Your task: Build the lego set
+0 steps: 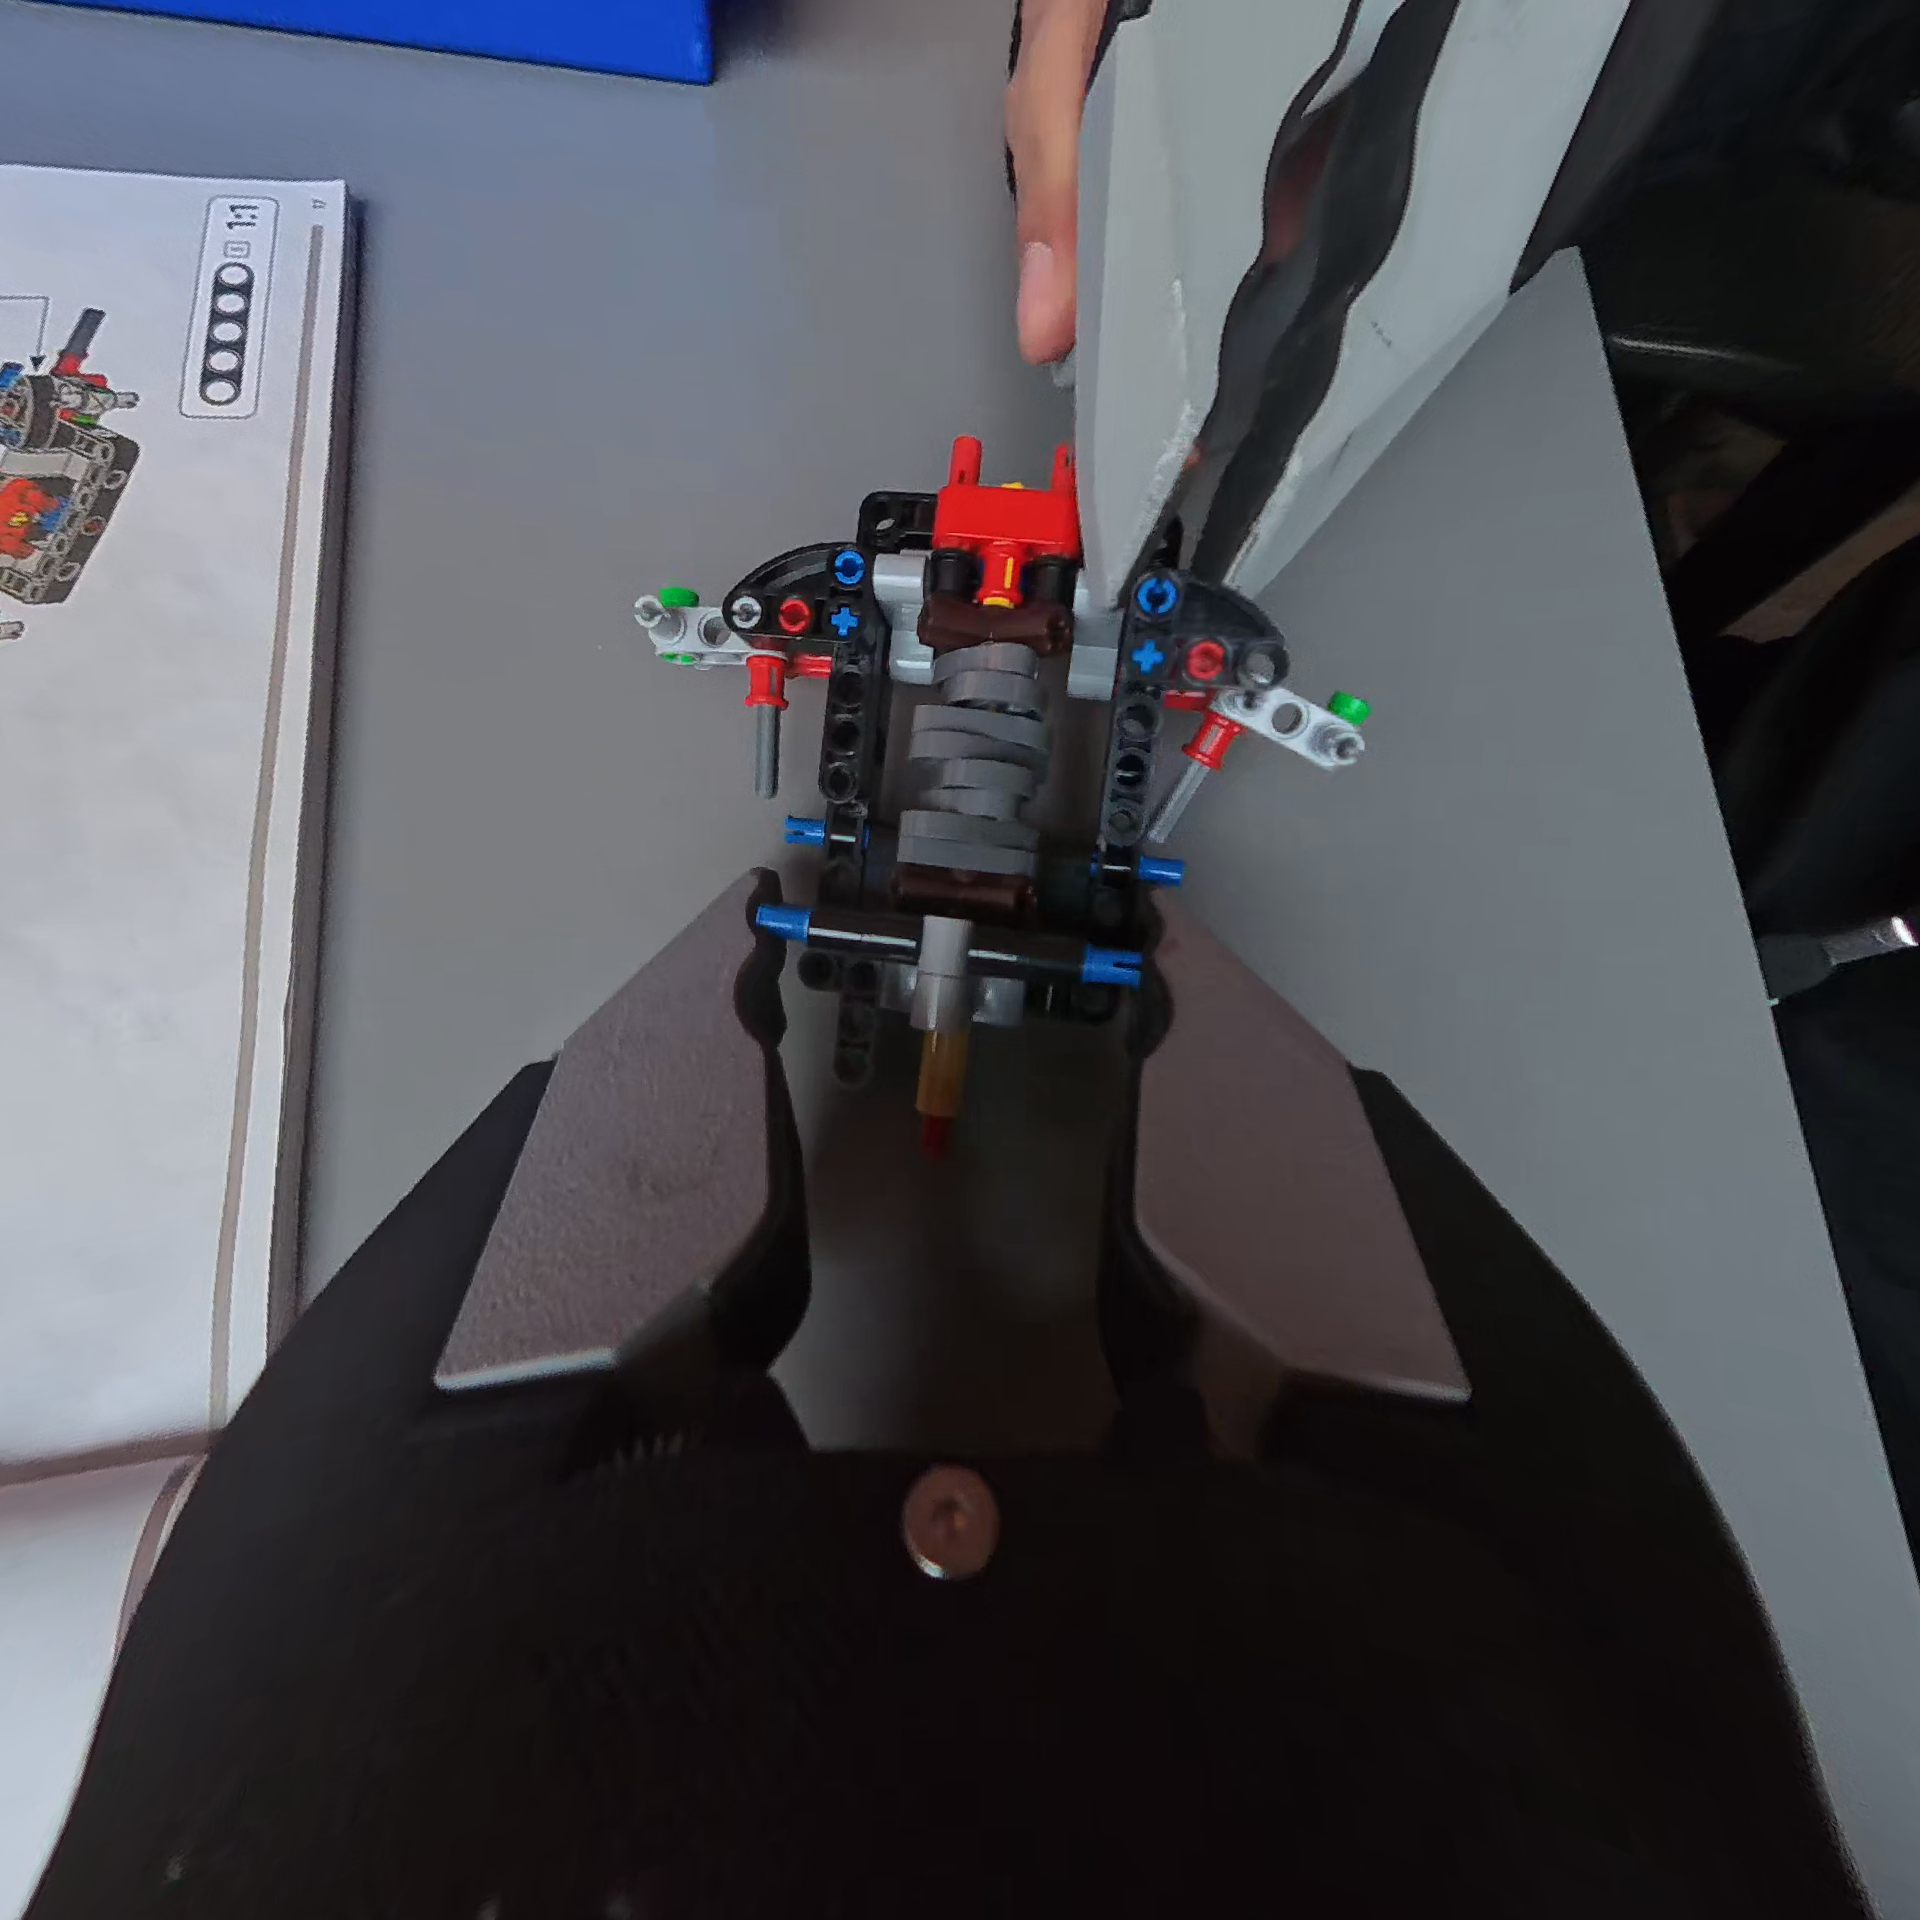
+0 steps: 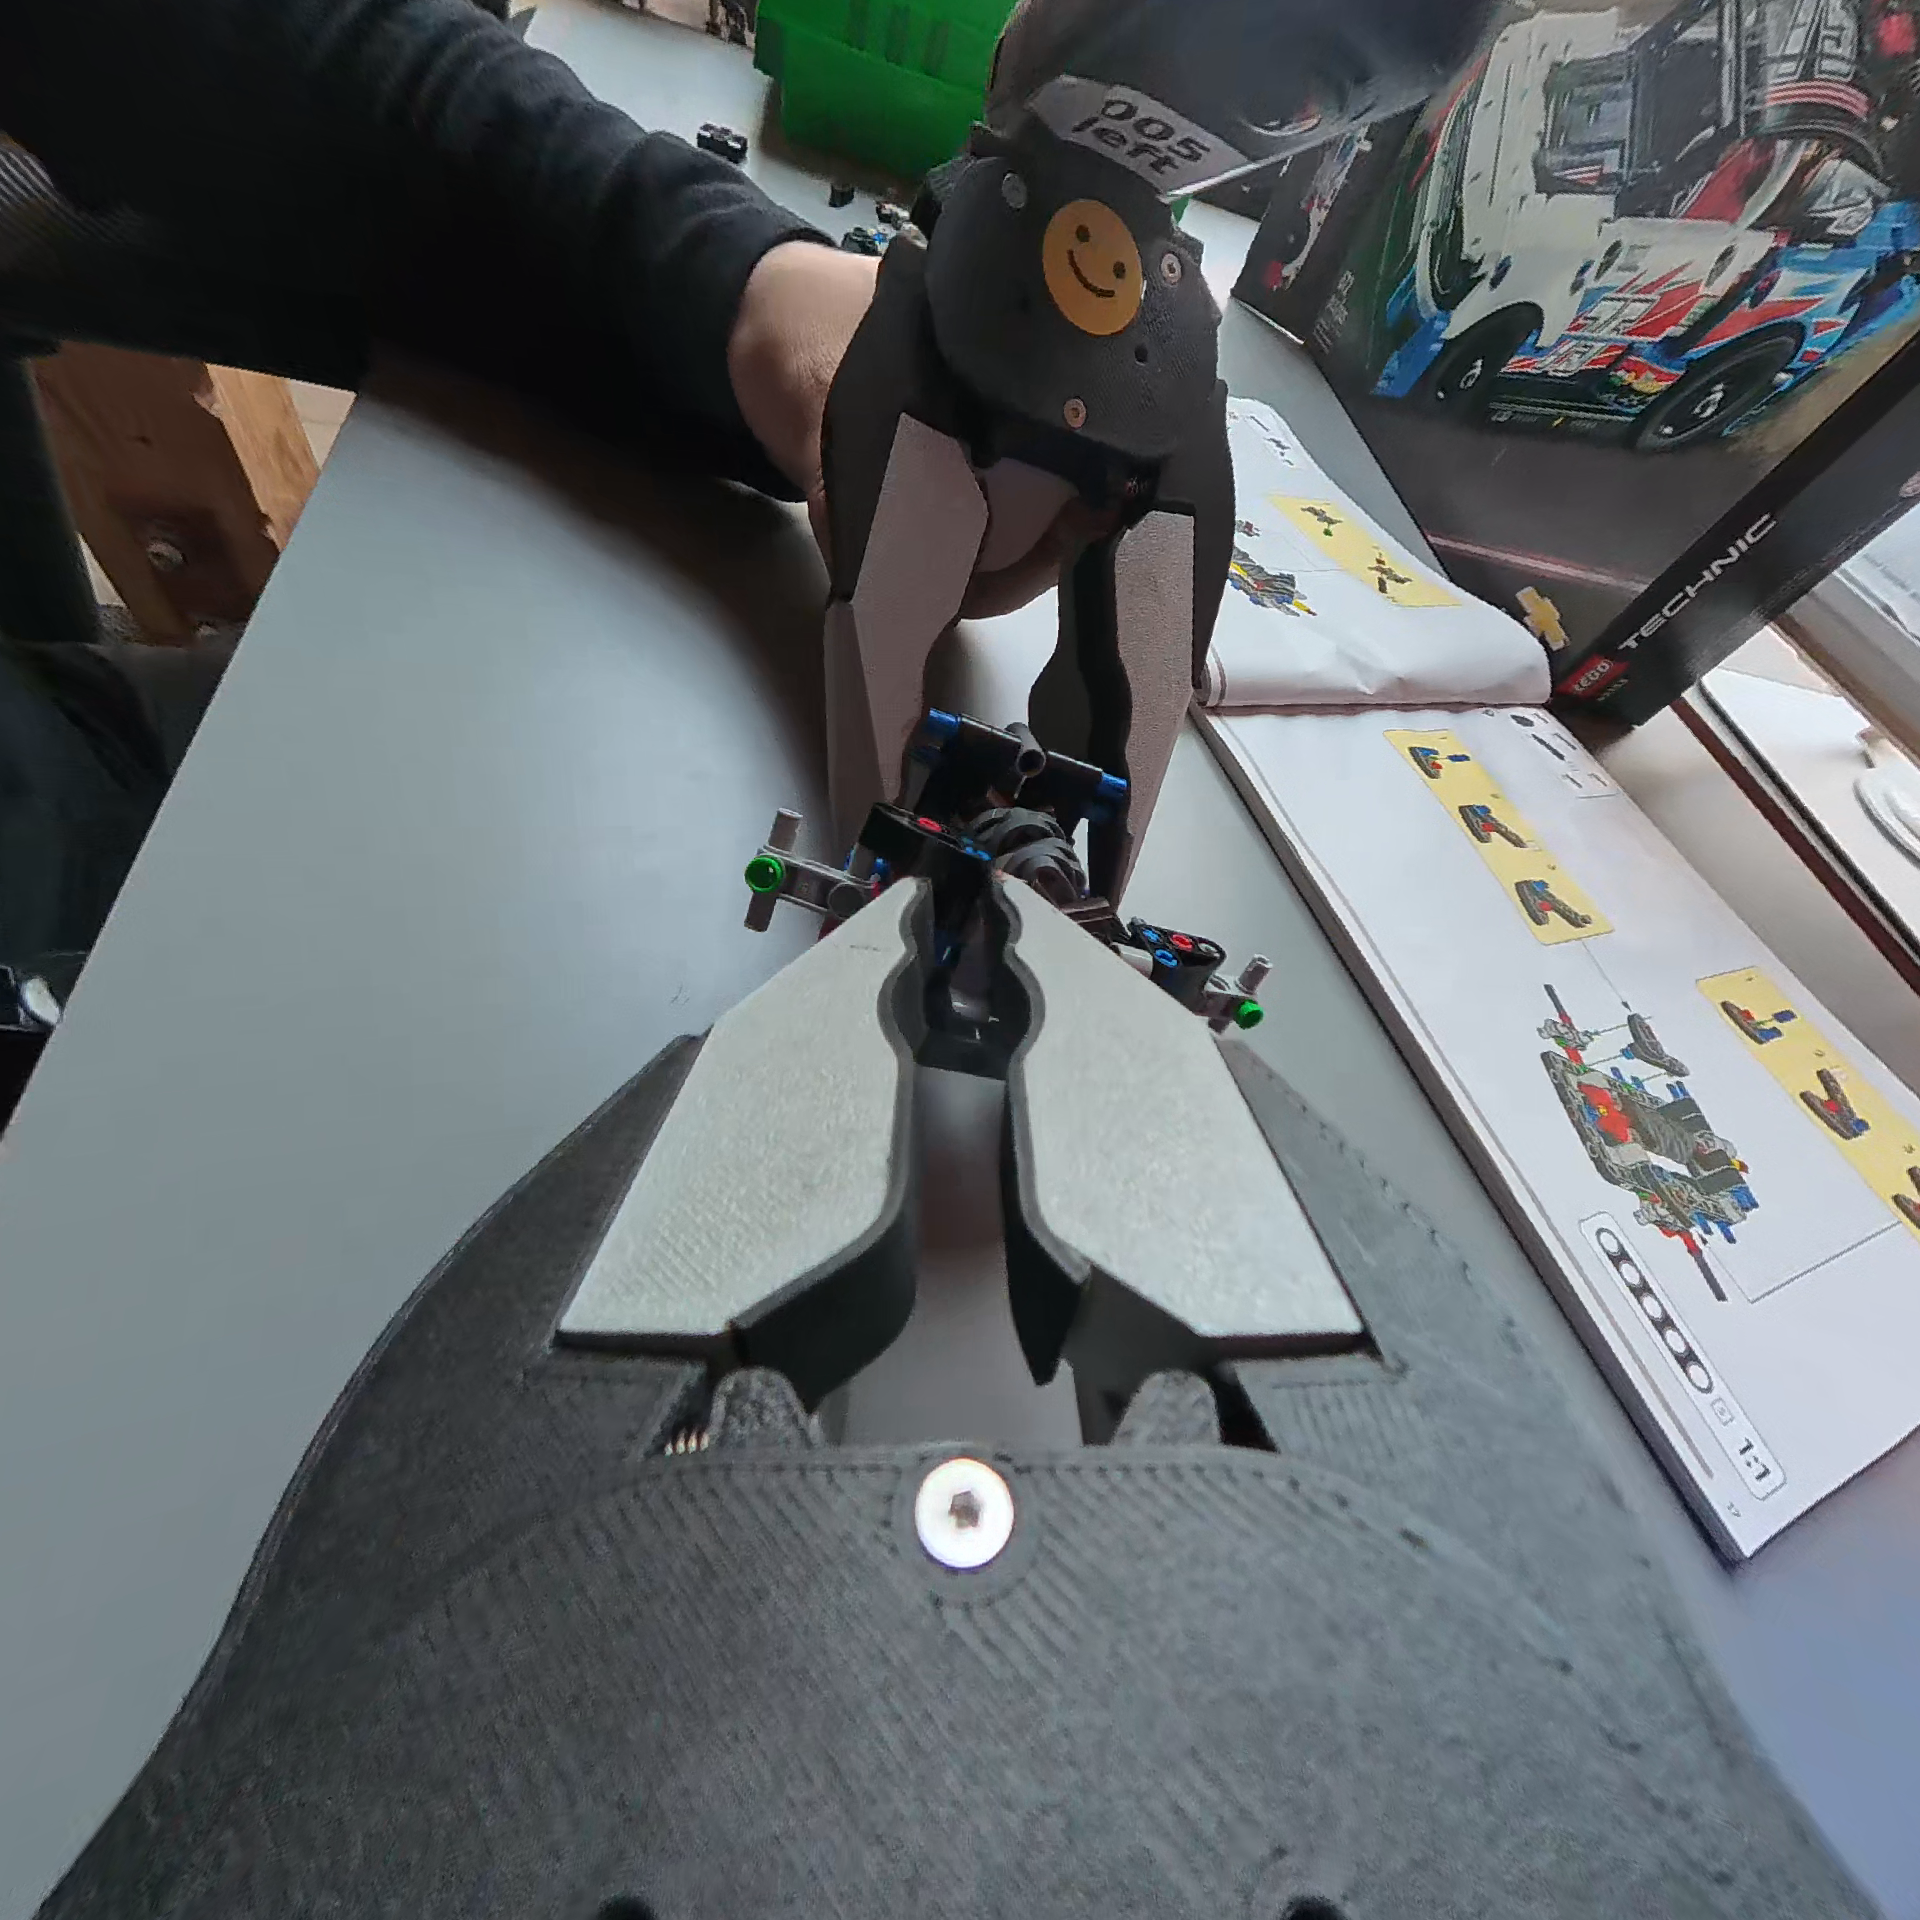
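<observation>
While we brace the half-built lego assembly (image 1: 961, 727) on the grey table (image 1: 582, 582), both tools work it from opposite ends. Starting at nine o'clock in the left wrist view, the open instruction booklet (image 1: 156, 727) lies flat, well apart from the model, presumably so we can check the pictured step while working. At the centre sits the assembly: a black frame around a grey spiral core, with white arms and green pins sticking out toward nine and three o'clock. Our left tool (image 1: 951, 935) has its fingers spread to either side of the near end of the frame and looks closed onto it, which we judge keeps the model from sliding. From one o'clock our right tool (image 1: 1153, 561) comes down on the far end beside the red block (image 1: 1006, 520).

In the right wrist view, that right tool (image 2: 961, 914) has its fingers drawn nearly together, clamped on a black part of the assembly (image 2: 987, 831), probably to press or seat it.

Around us, a green bin (image 2: 873, 73) sits at twelve o'clock and the set's box (image 2: 1621, 312) stands at two o'clock.
</observation>
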`<state>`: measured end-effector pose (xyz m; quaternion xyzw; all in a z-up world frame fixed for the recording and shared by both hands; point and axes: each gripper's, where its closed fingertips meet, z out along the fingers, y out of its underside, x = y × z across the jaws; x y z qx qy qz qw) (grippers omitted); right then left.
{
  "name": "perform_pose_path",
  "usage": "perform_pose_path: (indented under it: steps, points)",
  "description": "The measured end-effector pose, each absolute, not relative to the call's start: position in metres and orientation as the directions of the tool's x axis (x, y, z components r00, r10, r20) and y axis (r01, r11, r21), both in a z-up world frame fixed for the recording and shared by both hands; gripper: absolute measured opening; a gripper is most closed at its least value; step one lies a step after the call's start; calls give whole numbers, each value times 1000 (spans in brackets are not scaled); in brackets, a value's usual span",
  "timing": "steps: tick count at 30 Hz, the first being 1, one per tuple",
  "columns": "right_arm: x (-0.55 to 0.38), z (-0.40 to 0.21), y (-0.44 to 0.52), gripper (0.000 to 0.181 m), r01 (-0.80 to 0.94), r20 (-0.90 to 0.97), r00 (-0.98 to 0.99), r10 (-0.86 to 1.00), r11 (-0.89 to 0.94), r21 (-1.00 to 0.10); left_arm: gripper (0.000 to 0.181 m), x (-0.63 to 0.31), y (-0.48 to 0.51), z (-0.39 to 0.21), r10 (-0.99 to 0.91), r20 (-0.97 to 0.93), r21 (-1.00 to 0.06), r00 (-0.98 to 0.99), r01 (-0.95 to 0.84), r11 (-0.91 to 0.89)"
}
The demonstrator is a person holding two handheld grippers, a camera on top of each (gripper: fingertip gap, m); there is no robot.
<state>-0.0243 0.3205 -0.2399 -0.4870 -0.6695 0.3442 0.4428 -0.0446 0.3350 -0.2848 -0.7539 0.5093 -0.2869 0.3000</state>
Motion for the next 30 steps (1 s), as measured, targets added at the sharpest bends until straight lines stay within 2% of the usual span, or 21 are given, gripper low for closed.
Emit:
perform_pose_path:
  steps: [5, 9, 12, 16, 19, 24, 28, 30]
  points:
    - [-16, -237, 324, 10, 321, 312, -129, 941, 337, -885, 64, -41, 334, -283, -927, 205, -728, 315, -583, -360]
    - [-8, -232, 341, 18, 312, 253, -76, 965, 264, -913, 64, -43, 336, -281, -884, 317, -692, 343, -554, -463]
    - [-4, -224, 351, 26, 278, 187, -42, 981, 192, -941, 64, -46, 337, -282, -879, 309, -667, 363, -576, -472]
    - [-1, -213, 358, 28, 222, 102, -14, 995, 102, -970, 64, -49, 335, -282, -869, 328, -642, 369, -588, -492]
    - [-3, -211, 353, 31, 216, 93, -39, 995, 99, -971, 64, -50, 334, -281, -857, 351, -616, 378, -595, -516]
    - [-17, -211, 333, 42, 241, 119, -93, 989, 138, -961, 65, -53, 337, -283, -858, 295, -570, 421, -643, -512]
    - [-17, -226, 330, 32, 324, 153, -119, 981, 184, -928, 65, -53, 339, -284, -859, 238, -538, 454, -674, -505]
    - [-16, -227, 334, 43, 335, 169, -83, 982, 187, -923, 65, -54, 340, -284, -855, 224, -525, 467, -682, -510]
